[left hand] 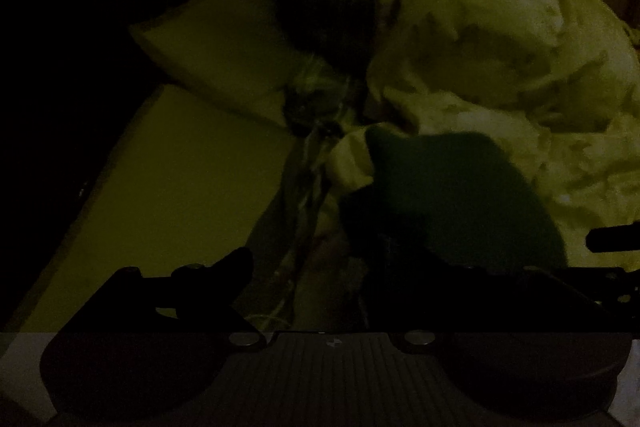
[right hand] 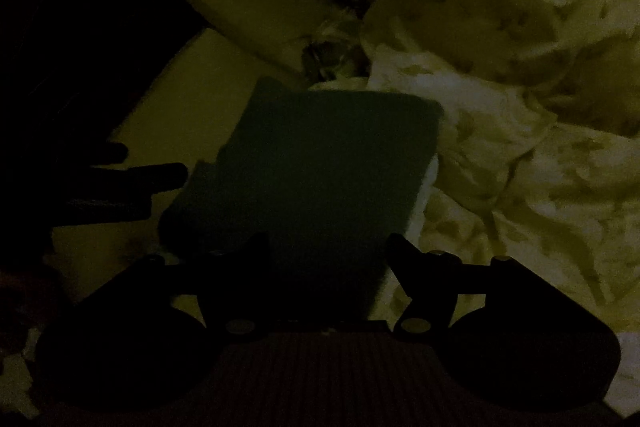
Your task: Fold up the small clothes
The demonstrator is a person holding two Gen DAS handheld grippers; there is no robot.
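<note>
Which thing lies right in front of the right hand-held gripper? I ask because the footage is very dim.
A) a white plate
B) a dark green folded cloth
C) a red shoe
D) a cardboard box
B: in the right wrist view a dark green folded cloth lies on the bed just ahead of the right hand-held gripper, whose jaws stand apart, with the patterned duvet beside it.

Very dark. Left gripper (left hand: 320, 267) low in front, jaws apart. Dark green cloth (left hand: 452, 195) lying on the bed (left hand: 172, 179), against the right jaw. Big rumpled patterned blanket (left hand: 500, 59) behind. Pale pillow (left hand: 212, 39) at back left.
</note>
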